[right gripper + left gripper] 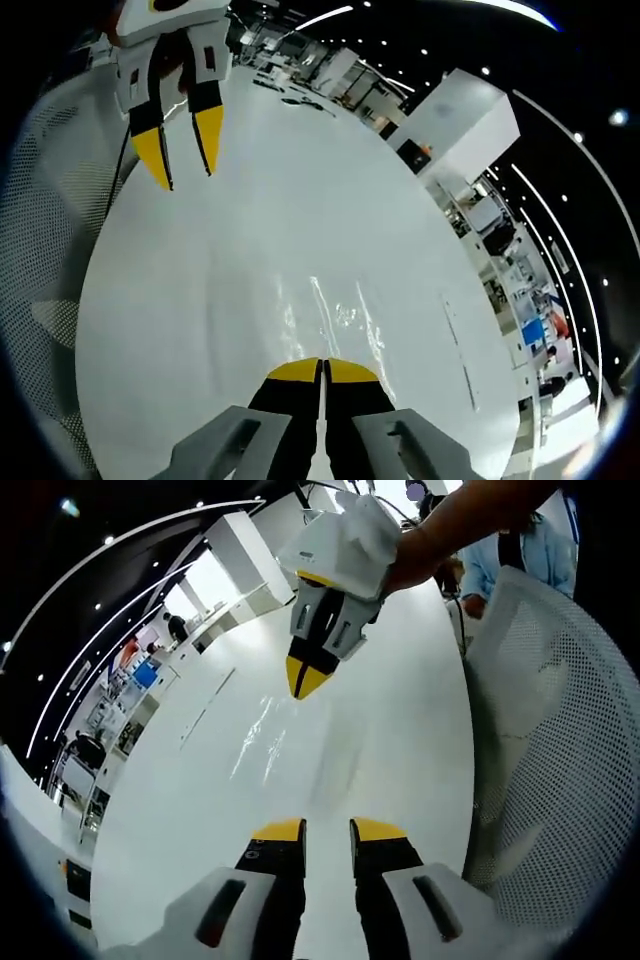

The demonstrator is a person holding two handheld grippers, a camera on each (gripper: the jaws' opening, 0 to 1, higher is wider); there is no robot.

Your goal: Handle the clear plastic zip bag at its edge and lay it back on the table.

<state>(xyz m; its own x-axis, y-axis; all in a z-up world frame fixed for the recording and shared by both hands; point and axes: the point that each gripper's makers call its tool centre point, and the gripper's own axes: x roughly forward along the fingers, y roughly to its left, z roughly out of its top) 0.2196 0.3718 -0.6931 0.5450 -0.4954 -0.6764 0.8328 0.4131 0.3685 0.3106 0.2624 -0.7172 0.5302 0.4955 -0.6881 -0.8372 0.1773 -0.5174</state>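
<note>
Writing cannot be read anywhere on your grippers, the bag or the table, and no brand mark shows at this size. Your left gripper [326, 830] hangs above the white table [400, 680] with its yellow-tipped jaws spread, a clear gap of tabletop between them; in the right gripper view the same tool [182, 150] comes in from the upper left, jaws apart. Your right gripper [322, 368] has its jaws pressed together, and whether they pinch the bag's edge cannot be told; in the left gripper view it [306, 678] points down at the table from above, tips closed to a single yellow point. The clear zip bag [335, 320] lies flat on the table just ahead of your right gripper's tips, showing as faint glossy creases [262, 738] between the two tools. Open white surface runs wide around the bag on every side. A white mesh chair back [560, 760] stands at the table's curved edge beside your left gripper. A gloved hand [350, 540] holds the right gripper.
</note>
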